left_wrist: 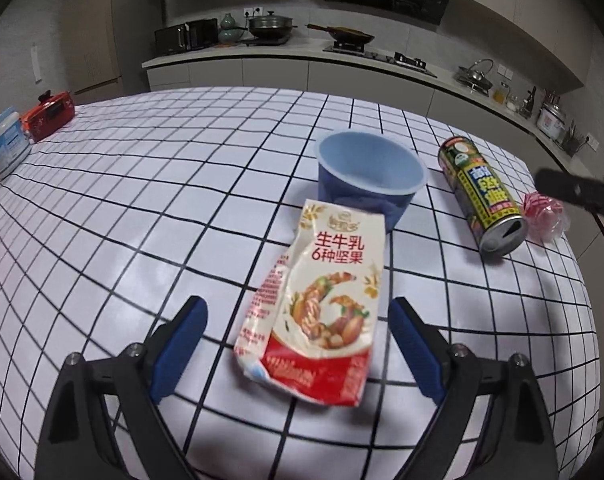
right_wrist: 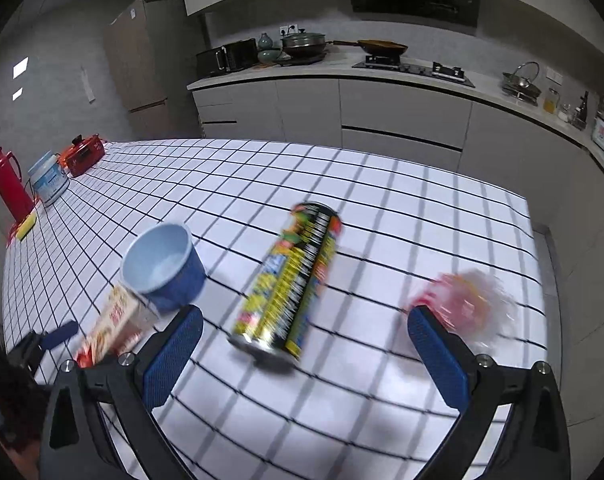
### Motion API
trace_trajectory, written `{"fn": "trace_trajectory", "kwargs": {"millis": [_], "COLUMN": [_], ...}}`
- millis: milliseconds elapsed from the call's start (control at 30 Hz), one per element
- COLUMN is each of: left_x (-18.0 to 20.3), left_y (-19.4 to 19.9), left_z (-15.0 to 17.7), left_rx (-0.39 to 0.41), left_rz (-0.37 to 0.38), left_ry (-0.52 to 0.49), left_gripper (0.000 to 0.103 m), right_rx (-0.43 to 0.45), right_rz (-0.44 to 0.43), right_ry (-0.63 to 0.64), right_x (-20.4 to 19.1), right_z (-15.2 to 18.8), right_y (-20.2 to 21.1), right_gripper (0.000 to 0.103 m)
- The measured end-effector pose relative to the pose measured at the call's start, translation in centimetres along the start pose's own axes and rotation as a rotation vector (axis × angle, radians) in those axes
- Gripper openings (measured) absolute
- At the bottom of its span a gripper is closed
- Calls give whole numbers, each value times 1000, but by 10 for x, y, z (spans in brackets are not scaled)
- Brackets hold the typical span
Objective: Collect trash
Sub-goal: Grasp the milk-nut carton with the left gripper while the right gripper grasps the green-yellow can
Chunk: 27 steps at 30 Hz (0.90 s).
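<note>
The left gripper [left_wrist: 296, 312] hovers over the checked desk [left_wrist: 142, 208] with its blue fingers [left_wrist: 178, 344] wide apart, holding nothing. A flattened milk carton [left_wrist: 317, 304] lies between them on the desk, its printed face up and its top end pointing toward 12 o'clock. Just beyond the carton, at 12 o'clock, stands a blue cup [left_wrist: 369, 176], upright and open-mouthed; the carton's far end reaches the cup's base. At 2 o'clock from the carton a green-and-yellow can [left_wrist: 481, 196] lies on its side, its opened end facing the camera. Just beside the can, at 3 o'clock from it, sits a crumpled pink wrapper [left_wrist: 545, 216].

The right gripper [right_wrist: 305, 320] also has its fingers [right_wrist: 174, 356] spread apart and empty. In its view the can [right_wrist: 290, 284] lies between the fingers, blurred, with its opened end nearest the camera. The pink wrapper [right_wrist: 465, 304], heavily blurred, sits just past the finger at 3 o'clock. The blue cup [right_wrist: 166, 266] stands at 10 o'clock, with the carton [right_wrist: 114, 324] touching it on the near side. At the far 9 o'clock edge of the desk stand a red flask [right_wrist: 8, 184], a white tub [right_wrist: 50, 178] and a red appliance [right_wrist: 84, 154].
</note>
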<state>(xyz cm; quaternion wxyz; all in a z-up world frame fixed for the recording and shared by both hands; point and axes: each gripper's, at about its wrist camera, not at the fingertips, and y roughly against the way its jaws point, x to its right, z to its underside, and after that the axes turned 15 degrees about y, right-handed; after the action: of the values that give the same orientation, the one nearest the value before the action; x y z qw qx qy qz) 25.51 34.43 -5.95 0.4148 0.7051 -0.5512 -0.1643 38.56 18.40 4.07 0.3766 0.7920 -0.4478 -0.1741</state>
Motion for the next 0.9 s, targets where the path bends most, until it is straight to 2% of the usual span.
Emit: {"fn": "trace_trajectory", "kwargs": {"millis": [167,333,400,467,500,533,667,900], "left_x": [-4,-8,-5,-1,0,0,-2,-1], "left_y": [-10,-15,-14,-14,-14,-14,-9,9], "left_z": [-4,-8,-8,-8,-8,-9,-7,-2], "left_rx": [-19,-45,-45,-42,-38,-40,-27,5], "left_rz": [16,36,30,20,25,30,62,66], "left_ry": [-1,17,2,-20,-24,-26,-15,-4], "left_gripper": [92,88,85,77,64,64,62,62], "right_rx": [-85,-129,-145,-168,-179,-191,-183,-127], "right_rz": [9,29,28,16,15,16,-24,-49], "right_ry": [-5,-29,-33,-35,-32,-29,-33,-12], "right_x": [-10,-11,-12,-13,-14,-14,-13,-20], "right_z": [-16,-18,-18,-18,-18,-17,-15,-9], "right_y": [-47,-70,-76,-82,-85,-88,-87,-62], "right_gripper": [103,102,95,71,68,62,56,55]}}
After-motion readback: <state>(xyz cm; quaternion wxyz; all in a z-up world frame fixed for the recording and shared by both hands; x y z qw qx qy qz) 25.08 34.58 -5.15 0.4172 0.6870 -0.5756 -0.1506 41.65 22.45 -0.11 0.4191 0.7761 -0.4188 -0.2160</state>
